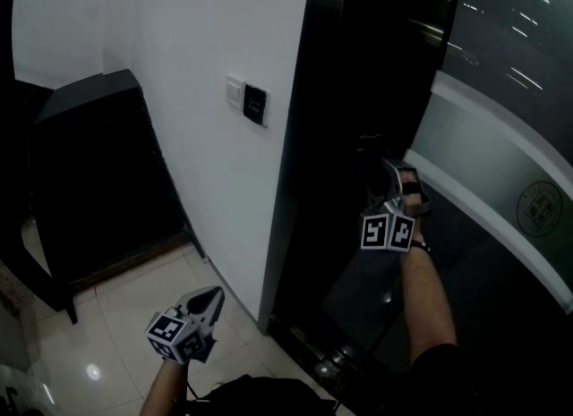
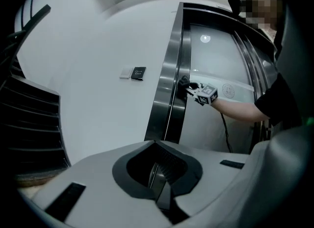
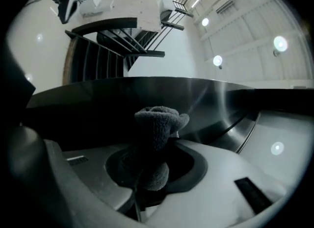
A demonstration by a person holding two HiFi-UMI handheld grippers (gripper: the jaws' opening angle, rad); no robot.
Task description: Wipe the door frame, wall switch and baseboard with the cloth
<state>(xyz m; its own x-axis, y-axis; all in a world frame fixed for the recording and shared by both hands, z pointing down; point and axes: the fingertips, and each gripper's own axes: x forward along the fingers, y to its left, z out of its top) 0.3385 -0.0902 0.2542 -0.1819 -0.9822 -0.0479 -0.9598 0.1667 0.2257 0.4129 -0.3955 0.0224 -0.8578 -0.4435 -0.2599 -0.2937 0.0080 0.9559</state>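
Fingers of the right gripper (image 1: 394, 186) are clamped on a bunched dark grey terry cloth (image 3: 156, 136), whose rounded wad sticks out past the fingertips in the right gripper view. The wad is at the dark polished metal door frame (image 3: 147, 94), which fills the band across the middle of that view; whether it actually touches cannot be told. In the head view this gripper sits right of centre, held on a bare forearm (image 1: 430, 289) that reaches up from the lower edge. Its marker cube faces the camera, and the cloth lies at the frame's inner edge, beside the glass door (image 1: 501, 65) with its pale frosted band.

Fingers of the left gripper (image 2: 159, 185) are closed together with nothing between them. That gripper hangs at the lower left of the head view, over the pale glossy floor tiles (image 1: 116, 334), well apart from the frame.

On the white wall (image 1: 197, 38), left of the frame in the upper middle of the head view, sits a small white wall switch (image 1: 235, 91) with a black square panel (image 1: 255, 104) just beside it. A dark boxy cabinet (image 1: 98, 164) stands against the wall at the left.
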